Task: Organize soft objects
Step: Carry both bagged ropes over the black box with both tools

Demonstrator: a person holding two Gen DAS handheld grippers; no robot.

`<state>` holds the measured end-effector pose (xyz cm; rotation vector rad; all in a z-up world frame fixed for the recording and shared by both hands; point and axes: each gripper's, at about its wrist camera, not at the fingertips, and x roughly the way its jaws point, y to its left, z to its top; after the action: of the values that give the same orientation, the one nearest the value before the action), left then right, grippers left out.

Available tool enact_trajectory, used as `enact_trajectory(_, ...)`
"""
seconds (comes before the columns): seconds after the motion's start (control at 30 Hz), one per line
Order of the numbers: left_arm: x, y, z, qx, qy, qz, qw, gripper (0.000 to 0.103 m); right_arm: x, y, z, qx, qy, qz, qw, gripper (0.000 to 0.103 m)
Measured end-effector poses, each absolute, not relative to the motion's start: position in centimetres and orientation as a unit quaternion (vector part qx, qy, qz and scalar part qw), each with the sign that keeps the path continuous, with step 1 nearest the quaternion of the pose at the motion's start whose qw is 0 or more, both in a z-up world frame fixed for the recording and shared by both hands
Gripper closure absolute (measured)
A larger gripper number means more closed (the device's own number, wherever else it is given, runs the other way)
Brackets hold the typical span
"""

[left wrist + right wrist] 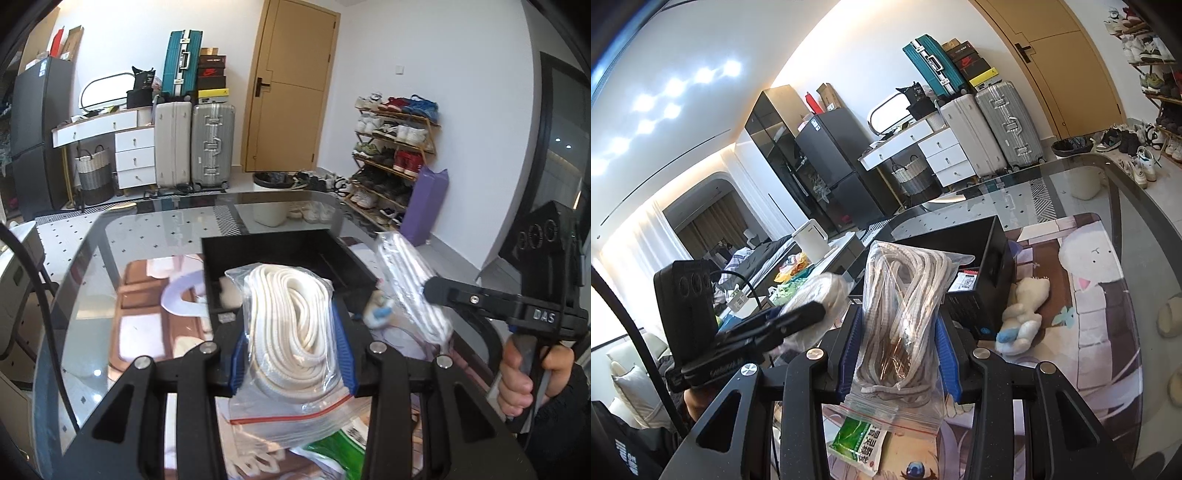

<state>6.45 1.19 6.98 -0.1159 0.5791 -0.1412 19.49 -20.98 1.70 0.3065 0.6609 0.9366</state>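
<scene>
Both grippers, left (pixel 291 332) & right (pixel 899 343), jaws pinching slick rope bags (pixel 291 325) (pixel 905 302) above black box (pixel 295 254); bags may slip, snag box rim.

A tan door (pixel 291 88) is standing shut in the white wall. Left of it, a silver suitcase (pixel 213 144) and a white suitcase (pixel 172 142) are standing upright side by side, with a teal suitcase (pixel 183 62) and stacked shoe boxes (pixel 211 79) sitting above them. A white drawer unit (pixel 135 157) is standing beside a woven basket (pixel 94 175). A shoe rack (pixel 395 155) is leaning along the right wall, a purple bag (pixel 424 205) resting at its foot. A black fridge (pixel 834 166) is standing further left.
</scene>
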Motion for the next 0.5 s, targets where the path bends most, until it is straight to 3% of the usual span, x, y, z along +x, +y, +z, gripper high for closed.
enact_trajectory(0.5,11.6,2.2,5.7,-0.063,0.299,-0.052,0.951,0.064,24.0,-18.2,2.8,0.122,0.327,0.438,0.829,0.064)
